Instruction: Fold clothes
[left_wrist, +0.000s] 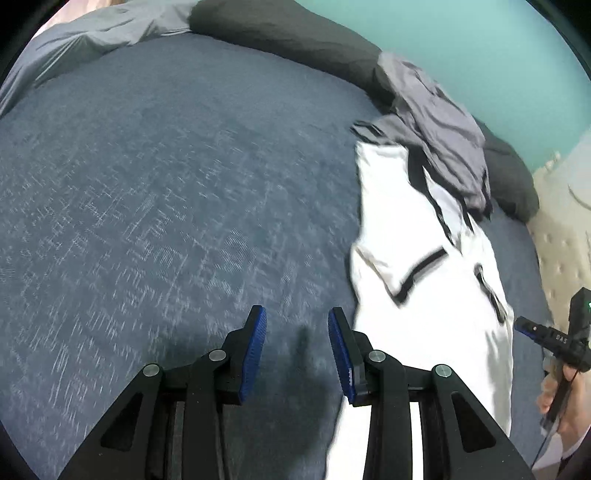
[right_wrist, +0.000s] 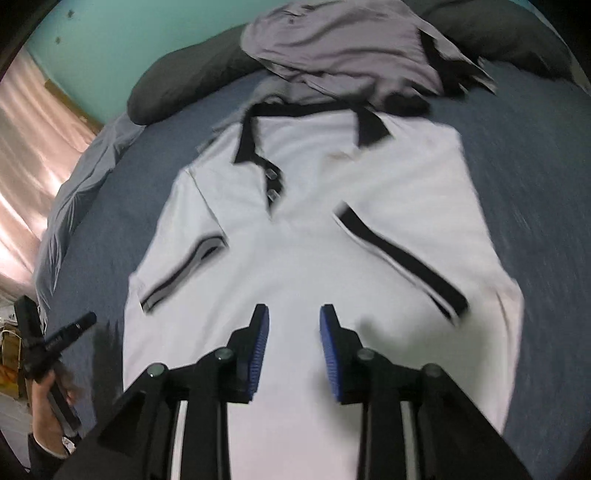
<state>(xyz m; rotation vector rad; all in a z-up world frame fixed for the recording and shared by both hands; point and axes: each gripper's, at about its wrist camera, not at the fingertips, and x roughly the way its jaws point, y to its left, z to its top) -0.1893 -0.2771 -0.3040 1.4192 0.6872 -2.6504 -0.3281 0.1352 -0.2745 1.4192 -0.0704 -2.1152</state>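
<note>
The right gripper (right_wrist: 294, 325) hung with its blue pads parted and nothing between them, above the lower front of the white polo shirt (right_wrist: 314, 258). The shirt lay flat on the blue bedsheet (left_wrist: 166, 184), collar towards a crumpled grey garment (right_wrist: 343, 44). The left gripper (left_wrist: 297, 325), likewise parted and empty, hovered over bare sheet just beside the shirt's edge.

On my left wrist view, small pale letters sit on the black body of the right tool (left_wrist: 554, 338); they look like "DAS", but blur keeps me from being sure. From the right wrist view, the left tool (right_wrist: 55, 343) carries a mark too smeared to read.
</note>
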